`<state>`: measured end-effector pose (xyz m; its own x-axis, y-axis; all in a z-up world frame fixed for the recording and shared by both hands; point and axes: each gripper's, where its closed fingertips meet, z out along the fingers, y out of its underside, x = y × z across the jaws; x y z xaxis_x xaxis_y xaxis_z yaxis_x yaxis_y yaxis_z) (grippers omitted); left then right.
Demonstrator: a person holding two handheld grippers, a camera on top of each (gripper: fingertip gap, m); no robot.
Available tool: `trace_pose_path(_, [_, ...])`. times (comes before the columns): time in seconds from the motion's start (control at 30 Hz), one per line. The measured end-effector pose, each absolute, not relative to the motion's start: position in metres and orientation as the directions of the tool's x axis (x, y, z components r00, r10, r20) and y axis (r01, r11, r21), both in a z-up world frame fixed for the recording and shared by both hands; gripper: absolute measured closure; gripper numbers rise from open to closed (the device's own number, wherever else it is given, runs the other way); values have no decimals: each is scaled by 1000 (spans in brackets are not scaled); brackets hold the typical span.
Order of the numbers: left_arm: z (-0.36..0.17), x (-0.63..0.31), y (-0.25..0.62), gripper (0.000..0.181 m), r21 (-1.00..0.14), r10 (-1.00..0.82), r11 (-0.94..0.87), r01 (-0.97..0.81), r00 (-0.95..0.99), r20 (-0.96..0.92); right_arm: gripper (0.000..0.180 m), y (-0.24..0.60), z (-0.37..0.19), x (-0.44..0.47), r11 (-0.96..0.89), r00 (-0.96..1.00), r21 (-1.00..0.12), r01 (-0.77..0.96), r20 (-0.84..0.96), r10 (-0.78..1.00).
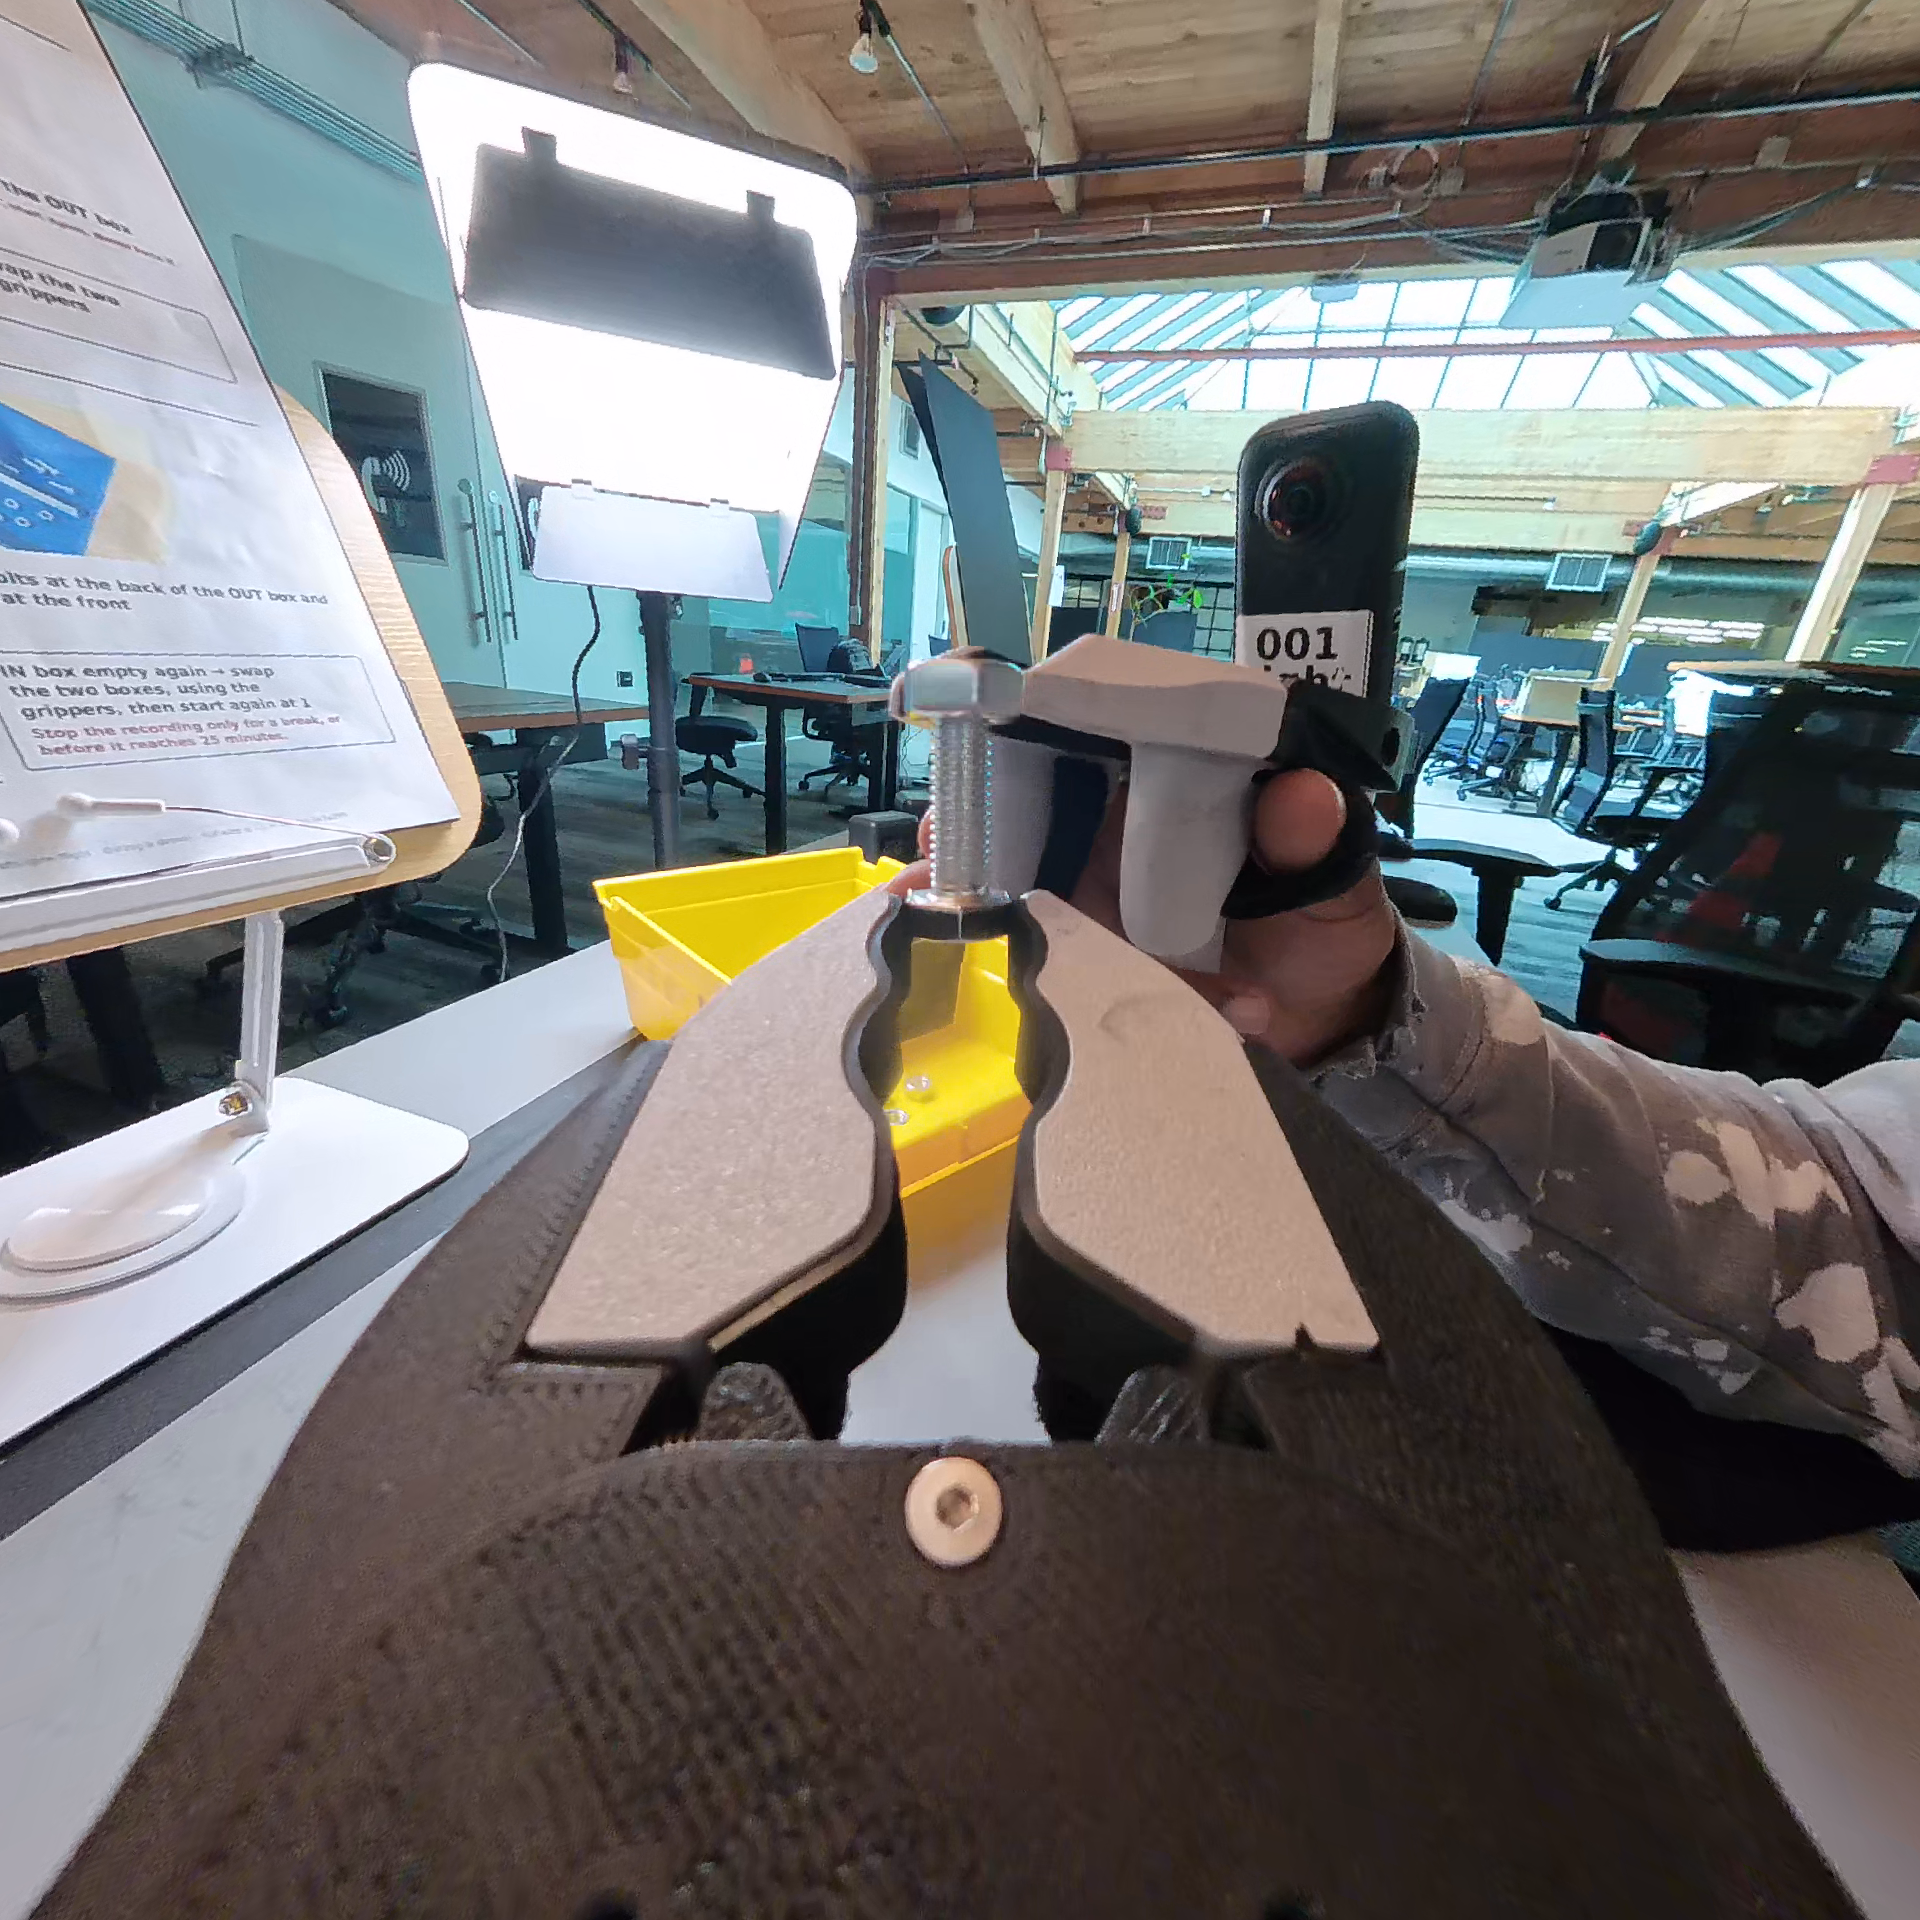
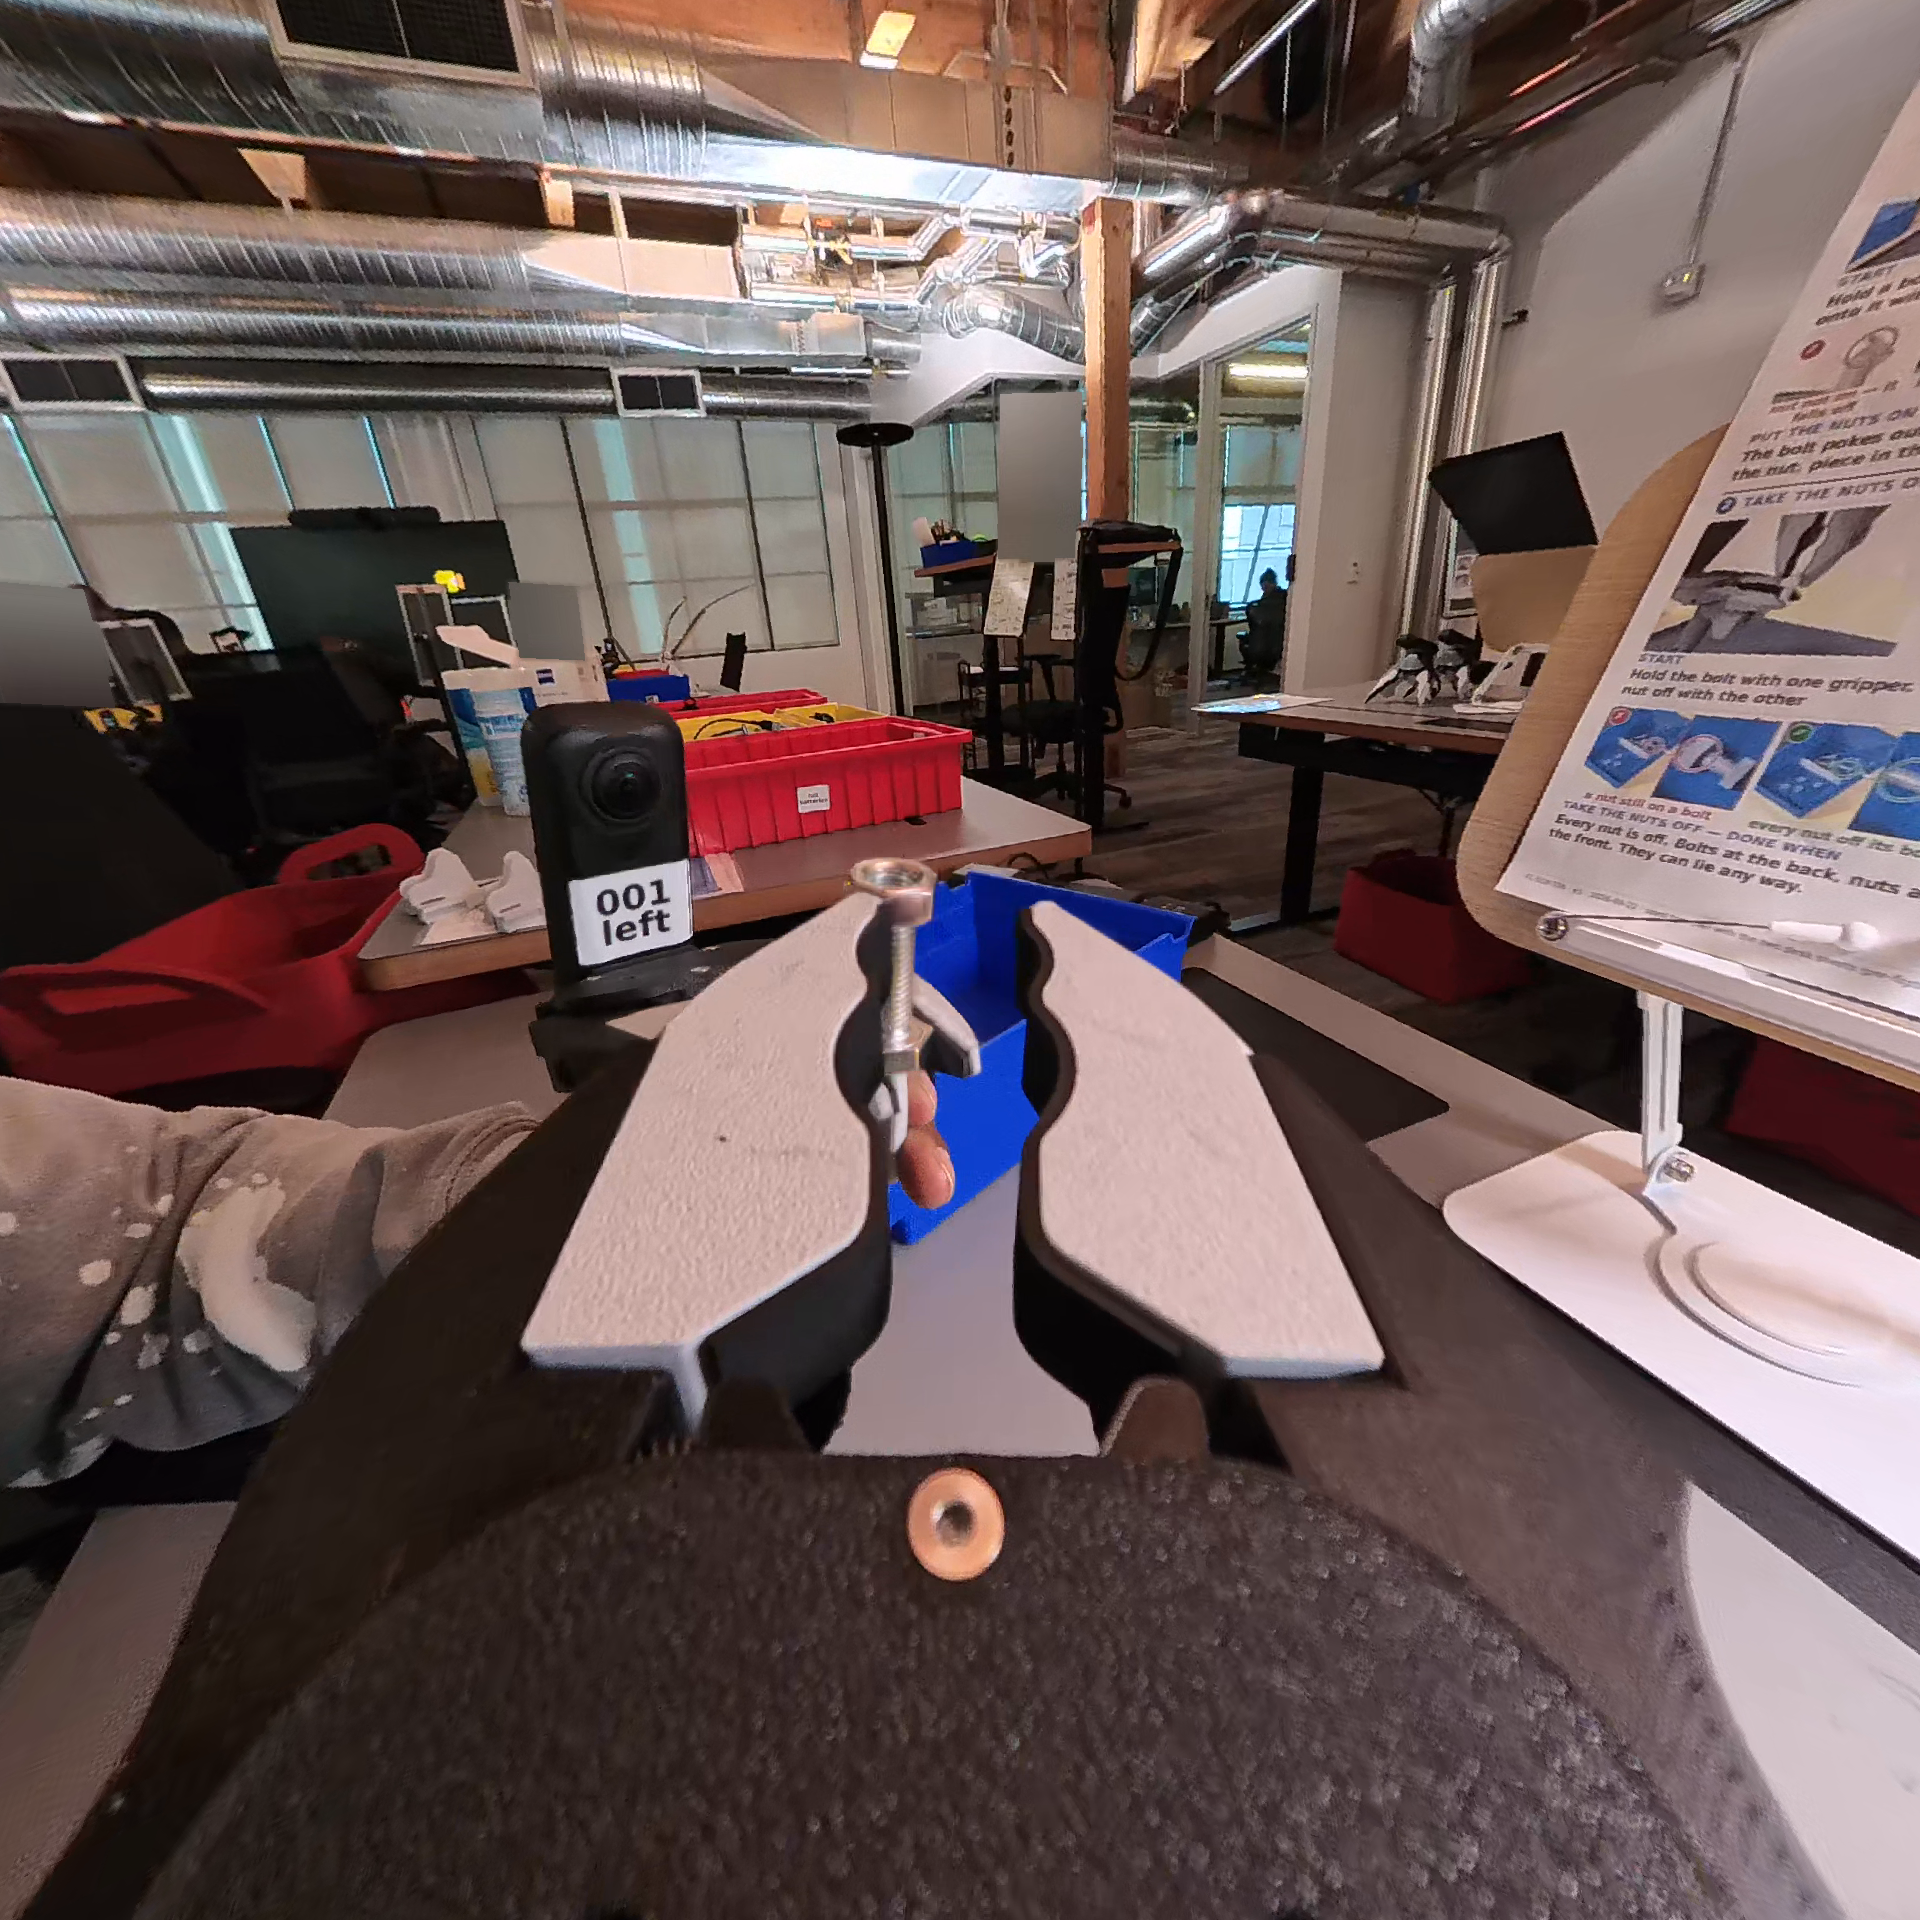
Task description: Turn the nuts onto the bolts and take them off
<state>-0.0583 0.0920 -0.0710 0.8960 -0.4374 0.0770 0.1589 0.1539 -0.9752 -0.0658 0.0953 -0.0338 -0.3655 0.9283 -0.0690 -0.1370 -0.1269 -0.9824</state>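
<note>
A silver bolt (image 1: 958, 800) stands upright in the air. My left gripper (image 1: 956, 914) is shut on its lower hex end, which the jaws mostly hide. A hex nut (image 1: 956, 691) sits on its top end and looks blurred. My right gripper (image 1: 1029, 727), held by a hand (image 1: 1309, 935), comes in from the right, one fingertip against the nut. In the right wrist view my right gripper (image 2: 951, 914) has its jaws apart, and the nut (image 2: 894, 881) lies at the left fingertip, not between the pads. The left gripper (image 2: 920, 1055) holds the bolt (image 2: 899, 977) below.
A yellow bin (image 1: 727, 935) with small loose nuts stands on the white table behind the bolt. A blue bin (image 2: 1091, 940) stands on the other side. An instruction sheet on a white stand (image 1: 208, 1143) is on the left of the table; it also shows in the right wrist view (image 2: 1662, 1226). My left and right fingertips are right by each other.
</note>
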Motion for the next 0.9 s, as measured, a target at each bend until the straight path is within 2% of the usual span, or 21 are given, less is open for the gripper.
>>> trace_pose_path(0.3, [-74,-55,93,162,-978,-442,150,145,895,65,152,82,-35,-66,-133,-413,-983,-125,-70,908])
trace_pose_path(0.53, [-63,-58,87,162,-965,-450,204,165,891,58,161,96,-31,-64,-168,-385,-975,-145,-101,917])
trace_pose_path(0.9, [-71,-51,91,162,-975,-458,176,137,888,42,155,77,-33,-66,-143,-424,-981,-133,-74,903])
